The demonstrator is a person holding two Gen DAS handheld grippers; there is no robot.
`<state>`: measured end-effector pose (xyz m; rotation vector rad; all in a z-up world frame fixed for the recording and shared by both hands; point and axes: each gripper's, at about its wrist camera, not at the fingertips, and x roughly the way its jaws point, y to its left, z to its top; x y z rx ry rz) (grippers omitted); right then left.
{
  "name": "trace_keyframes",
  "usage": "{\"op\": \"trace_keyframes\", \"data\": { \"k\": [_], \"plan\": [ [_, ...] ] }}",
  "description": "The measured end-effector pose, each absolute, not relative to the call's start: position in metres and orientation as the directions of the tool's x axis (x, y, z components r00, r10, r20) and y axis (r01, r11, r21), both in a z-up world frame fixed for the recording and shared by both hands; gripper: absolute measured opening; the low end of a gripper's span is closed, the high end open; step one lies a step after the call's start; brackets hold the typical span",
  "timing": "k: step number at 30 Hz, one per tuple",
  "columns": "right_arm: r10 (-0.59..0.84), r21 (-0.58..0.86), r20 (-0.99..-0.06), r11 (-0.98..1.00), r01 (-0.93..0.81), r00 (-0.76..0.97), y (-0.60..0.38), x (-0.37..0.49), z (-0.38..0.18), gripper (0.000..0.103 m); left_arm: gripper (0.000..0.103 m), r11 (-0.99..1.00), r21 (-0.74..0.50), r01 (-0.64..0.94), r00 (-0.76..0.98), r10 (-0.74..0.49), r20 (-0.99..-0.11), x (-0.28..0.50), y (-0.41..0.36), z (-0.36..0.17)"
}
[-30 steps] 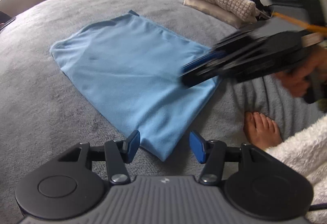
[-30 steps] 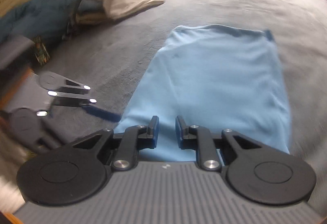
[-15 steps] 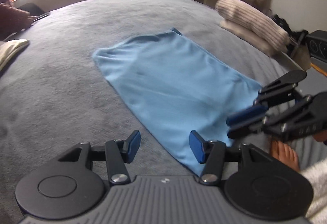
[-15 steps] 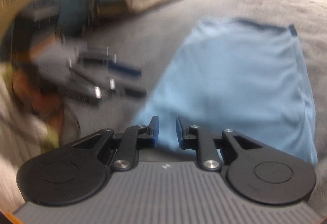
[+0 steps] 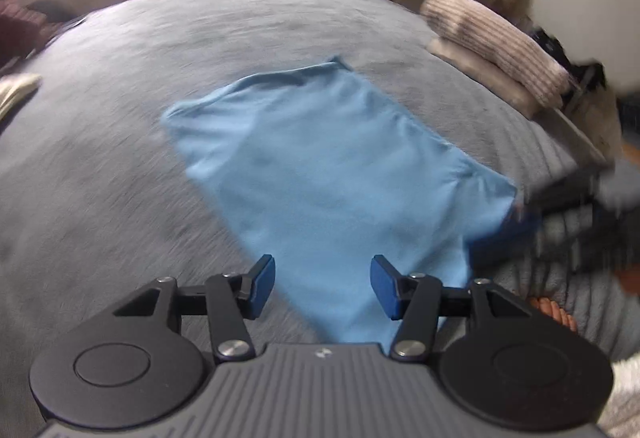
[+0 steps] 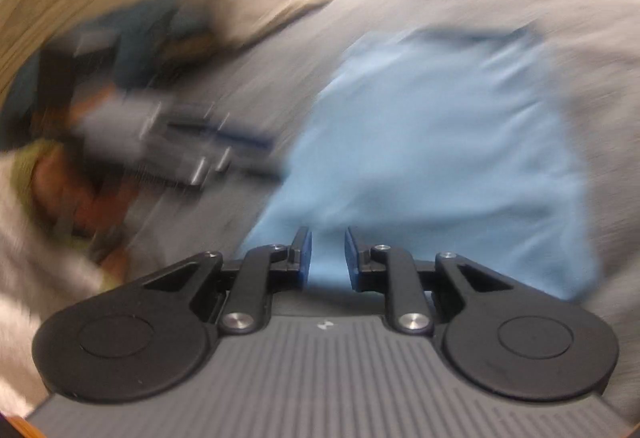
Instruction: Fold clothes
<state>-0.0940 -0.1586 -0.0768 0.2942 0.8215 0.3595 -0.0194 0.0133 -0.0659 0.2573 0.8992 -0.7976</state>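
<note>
Fingers (image 5: 263,288) of the left gripper (image 5: 322,288) stand apart, gripping nothing, above the near edge of the light blue garment (image 5: 332,174), which lies flat on the grey bed (image 5: 120,86). Those of the right gripper (image 6: 327,258) leave a narrow gap, also empty, over the garment's near corner. Folded knit blankets (image 5: 492,46) are stacked at the bed's far right; bare toes (image 5: 554,312) show near the garment's corner.

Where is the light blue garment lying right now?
The light blue garment lies flat on the grey bedspread, mid-frame in both wrist views, ahead of the left gripper, with folded knitwear stacked at the bed's far right.
</note>
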Motion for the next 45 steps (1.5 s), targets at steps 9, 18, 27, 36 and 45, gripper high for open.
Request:
{"op": "trace_keyframes", "data": {
  "k": [9, 18, 27, 36, 45],
  "plan": [
    [0.108, 0.198, -0.757, 0.978, 0.068, 0.644, -0.194, -0.105, -0.100, 0.016, 0.066, 0.693, -0.071, 0.717, 0.317, -0.415, -0.853, -0.034, -0.025, -0.093],
    [0.082, 0.248, -0.681, 0.961, 0.123, 0.728, -0.208, -0.127, -0.068, 0.017, 0.076, 0.729, -0.121, 0.674, 0.281, -0.404, -0.871, -0.029, -0.025, -0.092],
    [0.055, 0.303, -0.717, 0.923, 0.239, 0.695, -0.216, -0.102, -0.104, 0.010, 0.080, 0.754, -0.113, 0.647, 0.254, -0.354, -0.900, -0.024, -0.036, -0.092],
    [-0.081, 0.216, -0.695, 0.924, 0.315, 0.714, -0.222, -0.115, -0.078, 0.013, 0.084, 0.753, -0.092, 0.651, 0.255, -0.332, -0.908, -0.027, -0.040, -0.093],
    [0.079, 0.302, -0.664, 0.938, 0.170, 0.743, -0.197, -0.066, -0.082, 0.013, 0.084, 0.760, -0.085, 0.644, 0.254, -0.317, -0.914, -0.026, -0.041, -0.093]
  ]
}}
